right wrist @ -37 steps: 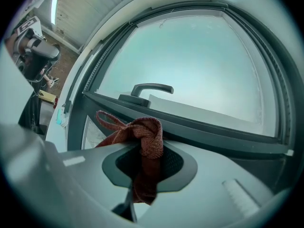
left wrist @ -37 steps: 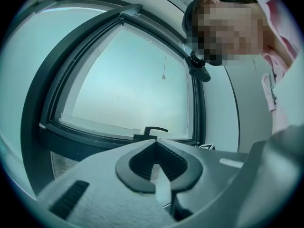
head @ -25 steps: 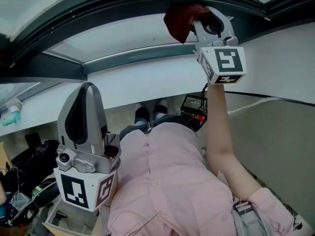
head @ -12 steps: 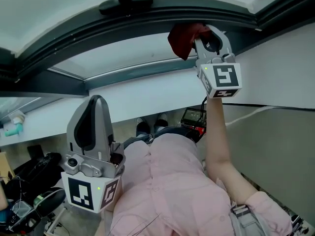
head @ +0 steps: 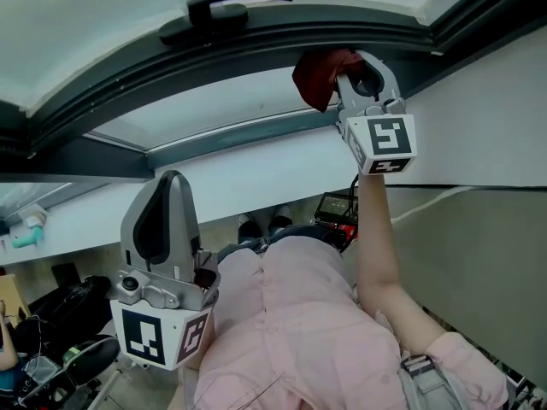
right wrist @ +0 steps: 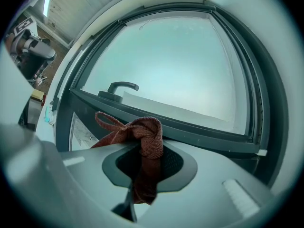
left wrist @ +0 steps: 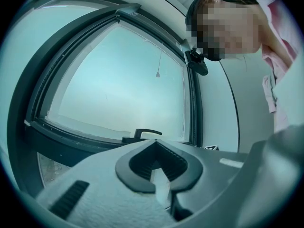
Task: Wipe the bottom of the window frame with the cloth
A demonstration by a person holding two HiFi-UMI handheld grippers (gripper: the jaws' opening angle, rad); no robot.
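Two grippers in shot; right gripper point(head: 359, 65) pinching red cloth point(head: 318, 75) at dark window frame point(head: 248, 45); handle point(head: 224, 14) beyond tips; left gripper point(head: 167, 186) pressed together, empty.

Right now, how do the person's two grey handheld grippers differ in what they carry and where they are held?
The right gripper is shut on a dark red knitted cloth; the left gripper is shut with nothing between its jaws. The right gripper is up at the dark grey window frame; the left gripper is low beside the person's pink shirt, pointing up. Both are grey and carry a marker cube.
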